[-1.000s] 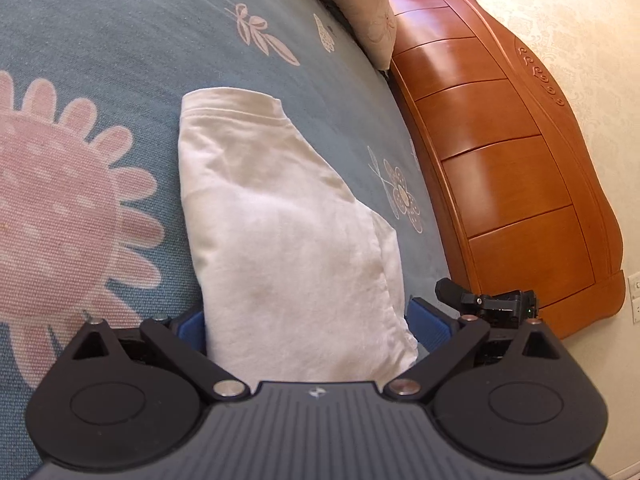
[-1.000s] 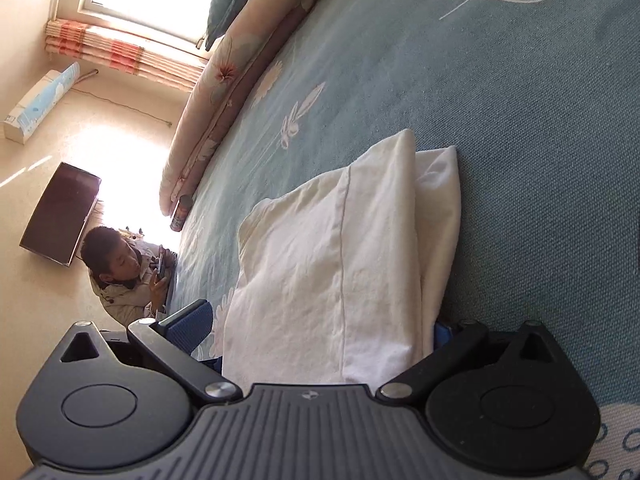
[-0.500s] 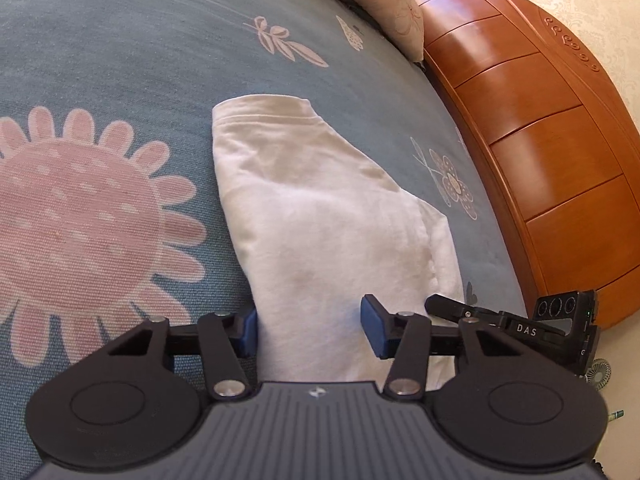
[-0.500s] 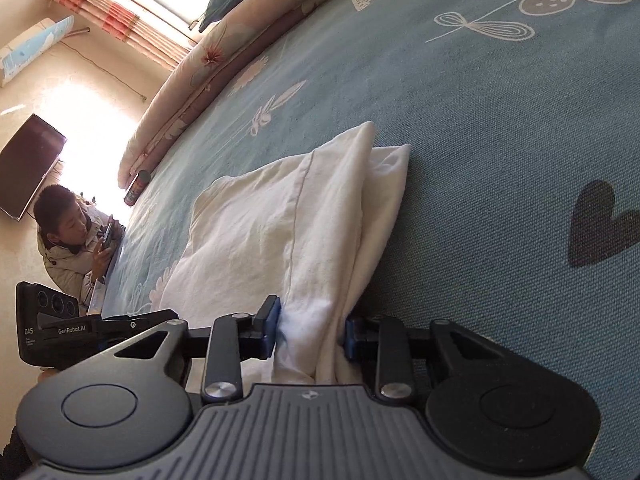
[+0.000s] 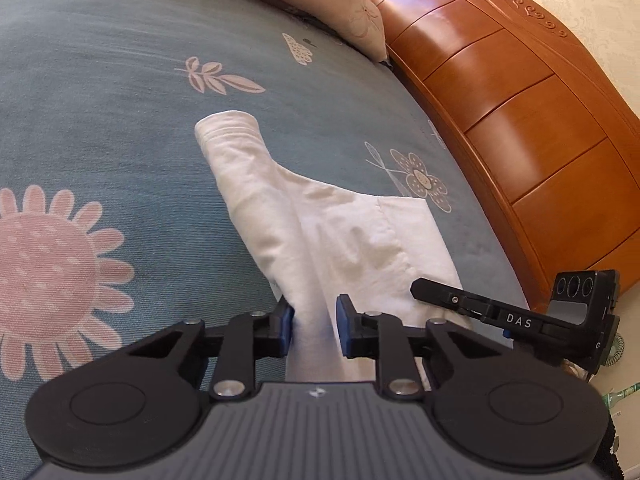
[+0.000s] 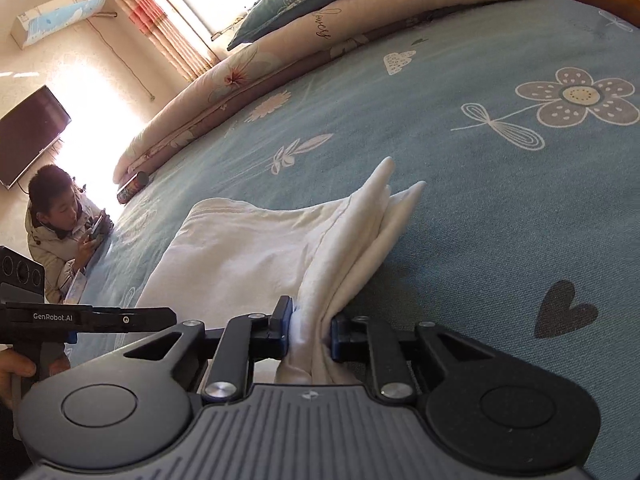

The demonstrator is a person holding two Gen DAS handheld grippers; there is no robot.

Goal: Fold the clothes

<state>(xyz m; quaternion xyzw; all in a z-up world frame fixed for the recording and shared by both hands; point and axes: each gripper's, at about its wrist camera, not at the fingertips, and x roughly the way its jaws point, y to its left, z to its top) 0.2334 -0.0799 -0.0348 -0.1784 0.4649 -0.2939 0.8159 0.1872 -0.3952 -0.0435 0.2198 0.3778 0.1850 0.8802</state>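
The folded white cotton garment (image 5: pixel 332 236) lies on the blue flower-printed bed (image 5: pixel 120 92), its near edge between both tongs. The orange wooden headboard (image 5: pixel 520 112) stands right; rolled floral quilts (image 6: pixel 320 44) lie behind.

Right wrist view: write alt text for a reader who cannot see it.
The right gripper pinches a bunched edge of a white garment, its fingers having just closed on it, lifting it off a blue flowered bedspread. At left, the left gripper reaches in, and a person sits beside the bed.
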